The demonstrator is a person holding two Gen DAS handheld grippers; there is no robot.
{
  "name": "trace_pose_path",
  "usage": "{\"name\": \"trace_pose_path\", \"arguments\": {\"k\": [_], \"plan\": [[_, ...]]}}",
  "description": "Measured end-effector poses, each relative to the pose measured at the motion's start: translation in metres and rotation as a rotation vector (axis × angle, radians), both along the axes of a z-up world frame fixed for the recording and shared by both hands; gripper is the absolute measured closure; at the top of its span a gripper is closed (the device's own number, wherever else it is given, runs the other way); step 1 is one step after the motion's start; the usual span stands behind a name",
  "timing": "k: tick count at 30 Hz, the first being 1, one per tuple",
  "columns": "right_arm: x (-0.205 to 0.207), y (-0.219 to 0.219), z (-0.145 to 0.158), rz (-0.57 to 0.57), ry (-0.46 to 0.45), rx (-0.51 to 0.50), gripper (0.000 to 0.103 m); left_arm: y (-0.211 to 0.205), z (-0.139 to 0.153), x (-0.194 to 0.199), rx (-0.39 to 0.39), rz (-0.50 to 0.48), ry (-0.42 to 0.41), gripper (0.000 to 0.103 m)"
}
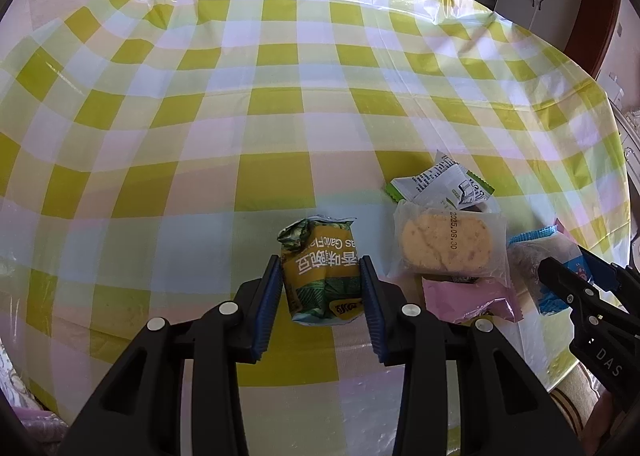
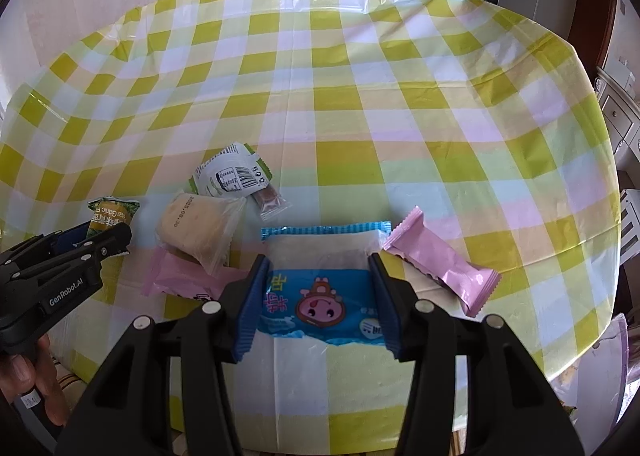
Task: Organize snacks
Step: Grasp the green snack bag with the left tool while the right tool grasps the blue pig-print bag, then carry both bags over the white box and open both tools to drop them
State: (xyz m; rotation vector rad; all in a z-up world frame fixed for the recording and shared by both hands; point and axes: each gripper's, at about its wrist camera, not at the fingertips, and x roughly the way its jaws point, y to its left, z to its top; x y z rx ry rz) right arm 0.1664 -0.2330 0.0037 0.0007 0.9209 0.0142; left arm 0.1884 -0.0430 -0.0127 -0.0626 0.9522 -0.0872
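Your round table point(image 2: 360, 96) under its yellow-checked plastic cloth carries the snacks at its near edge. Your right gripper point(image 2: 318, 296) has its jaws clamped on the blue cartoon-pig packet point(image 2: 320, 288); your left gripper point(image 1: 322, 292) grips the green-and-yellow pea packet point(image 1: 320, 272).

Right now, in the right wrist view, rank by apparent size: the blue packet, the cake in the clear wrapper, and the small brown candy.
1. Blue packet, largest, though nearest the camera.
2. Cake in the clear wrapper.
3. Small brown candy, clearly smallest.
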Motion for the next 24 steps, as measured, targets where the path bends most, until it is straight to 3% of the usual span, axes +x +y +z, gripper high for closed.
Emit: {"name": "trace_pose_path", "arguments": {"k": [11, 24], "plan": [[-0.022, -0.01, 0.017, -0.036, -0.037, -0.012, 0.054, -0.006, 0.023, -0.013, -0.023, -0.008, -0.076, 0.066], [-0.045, -0.032, 0.029, -0.091, -0.038, -0.015, 0.054, -0.046, 0.046, -0.034, -0.035, -0.118, -0.126, 0.065]]}}
